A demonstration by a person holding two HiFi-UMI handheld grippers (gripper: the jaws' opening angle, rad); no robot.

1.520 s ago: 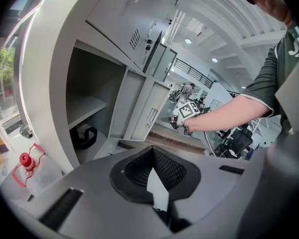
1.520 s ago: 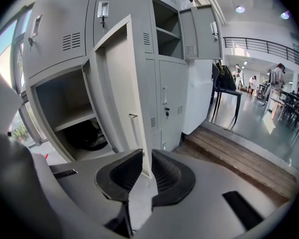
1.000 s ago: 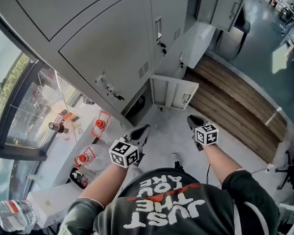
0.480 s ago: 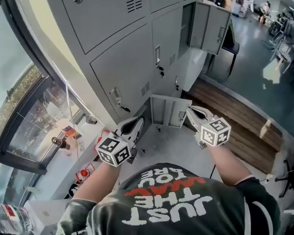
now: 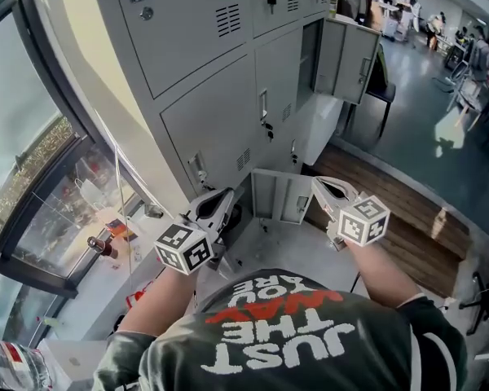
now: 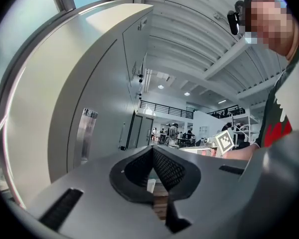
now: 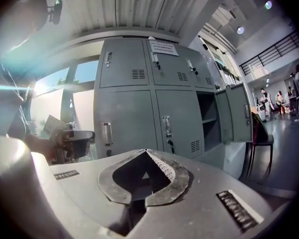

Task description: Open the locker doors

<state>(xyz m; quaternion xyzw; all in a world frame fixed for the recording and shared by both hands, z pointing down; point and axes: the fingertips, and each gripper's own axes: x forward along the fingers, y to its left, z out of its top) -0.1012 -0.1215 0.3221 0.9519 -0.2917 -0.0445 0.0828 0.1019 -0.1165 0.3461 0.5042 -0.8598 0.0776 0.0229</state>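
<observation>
My left claw (image 5: 226, 195) is closed on nothing, its tips meeting. My right claw (image 5: 319, 184) has just finished closing, and nothing is between its jaws either. Both hang in front of the lockers (image 5: 187, 63) and touch none of them. At the bank's right edge one door (image 5: 348, 49) stands open. At its bottom edge a low door (image 5: 279, 195) is swung out, and in the head view it shows between my claws, though I cannot tell how near. The two tall doors toward the left edge are shut: the left door (image 5: 216, 116) with its slim handle (image 5: 197, 169), and the mid door (image 5: 279, 76) with what looks like a key (image 5: 269, 130) hanging under its lock. I judge those two are what's left to open. The first risk is going in as I am, since closed tips would only jab the handle or skid off it across the door. A shallow bite on so thin a handle could slip once I pull. Reaching for the mid door, I might snag the key. A door swinging out could also strike my other claw if I leave it in the way.
</observation>
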